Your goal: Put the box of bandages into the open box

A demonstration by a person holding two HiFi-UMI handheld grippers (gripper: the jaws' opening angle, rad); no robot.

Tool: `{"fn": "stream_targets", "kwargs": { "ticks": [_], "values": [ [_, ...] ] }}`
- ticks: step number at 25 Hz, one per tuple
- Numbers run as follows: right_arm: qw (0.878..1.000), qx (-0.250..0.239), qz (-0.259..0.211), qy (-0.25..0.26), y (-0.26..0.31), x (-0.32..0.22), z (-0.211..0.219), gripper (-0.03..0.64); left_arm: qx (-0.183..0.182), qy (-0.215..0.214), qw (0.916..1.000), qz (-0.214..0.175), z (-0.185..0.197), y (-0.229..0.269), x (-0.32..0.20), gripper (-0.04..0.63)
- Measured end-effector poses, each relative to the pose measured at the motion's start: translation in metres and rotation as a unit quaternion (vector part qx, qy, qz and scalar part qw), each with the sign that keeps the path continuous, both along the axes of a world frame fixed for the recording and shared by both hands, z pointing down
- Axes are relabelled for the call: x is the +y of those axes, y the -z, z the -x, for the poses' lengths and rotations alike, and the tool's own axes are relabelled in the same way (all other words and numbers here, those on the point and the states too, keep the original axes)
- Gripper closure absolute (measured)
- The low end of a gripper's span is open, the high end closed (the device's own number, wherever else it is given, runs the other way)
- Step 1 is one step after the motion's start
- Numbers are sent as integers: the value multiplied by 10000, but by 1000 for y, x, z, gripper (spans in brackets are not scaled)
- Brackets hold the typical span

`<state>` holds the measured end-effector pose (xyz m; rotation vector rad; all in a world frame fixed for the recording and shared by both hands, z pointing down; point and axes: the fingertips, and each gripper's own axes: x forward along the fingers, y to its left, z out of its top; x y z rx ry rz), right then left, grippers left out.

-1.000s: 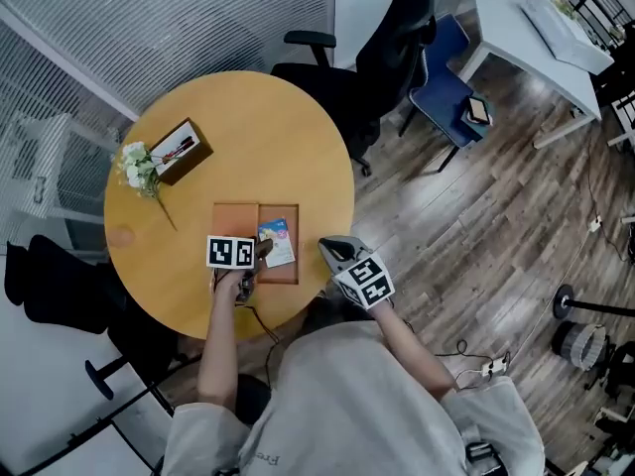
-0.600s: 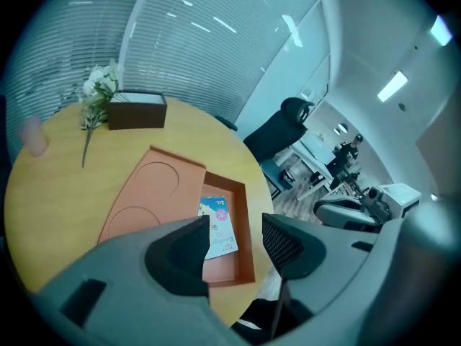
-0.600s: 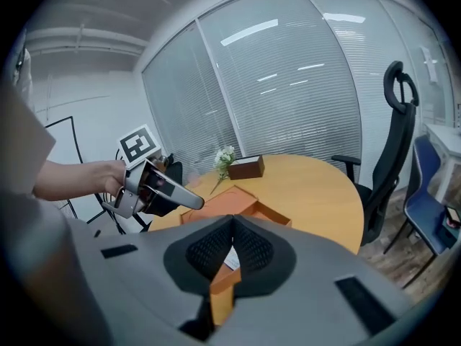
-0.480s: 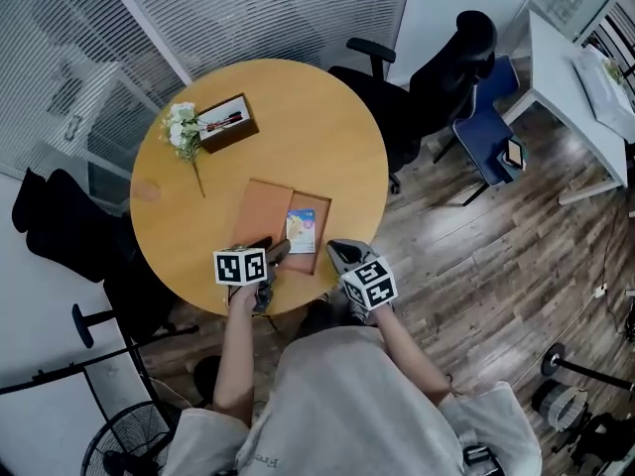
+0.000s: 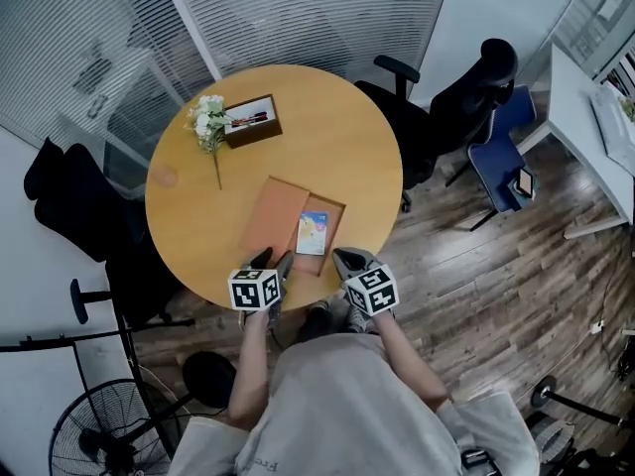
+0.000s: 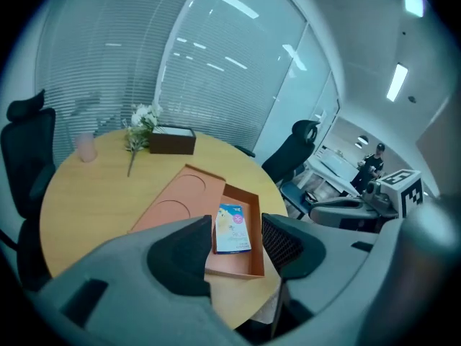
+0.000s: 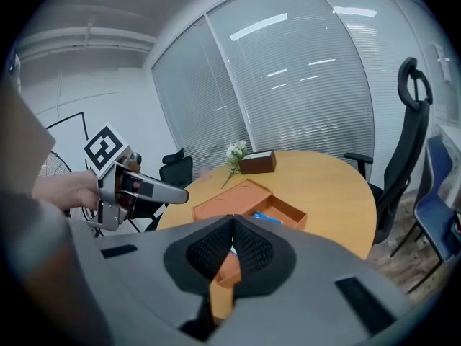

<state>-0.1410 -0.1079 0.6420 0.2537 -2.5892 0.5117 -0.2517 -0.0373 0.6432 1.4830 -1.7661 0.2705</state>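
Observation:
The box of bandages, pale blue and yellow, lies flat inside the tray of the open orange box. The box's lid lies flat beside the tray on the left. My left gripper hovers at the table's near edge, short of the orange box, open with nothing between its jaws. In the left gripper view the bandage box shows beyond the open jaws. My right gripper is at the near edge too, right of the left one, jaws shut and empty.
The round wooden table also carries a brown holder, white flowers and a pink cup at the far left. Black office chairs stand to the right, another chair and a fan to the left.
My left gripper has drawn back from over the orange box to the table's near edge. The bandage box stays in the tray. The right gripper has moved little.

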Motion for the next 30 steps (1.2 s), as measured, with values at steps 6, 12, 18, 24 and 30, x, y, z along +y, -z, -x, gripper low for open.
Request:
{"fn": "stream_targets", "kwargs": {
  "ticks": [6,12,18,24,30],
  "values": [
    [9999,70,-8,75,-3,6,-3,620,-554,15,9984,-136,-10,3,10,391],
    [9999,100,-14,89,-5,11,-4,620,-748,-10,9963,-422,-19,10,11,493],
    [9999,120,-15,99,-5,16,-5,620,-809,-8,9949,-605,-22,18,13,567],
    [9999,124,8,105,-5,16,-6,620,-681,45,9948,-755,-23,23,13,584],
    [9998,128,17,127,-5,18,-5,620,-742,60,9935,-857,-23,26,15,584]
  ]
}}
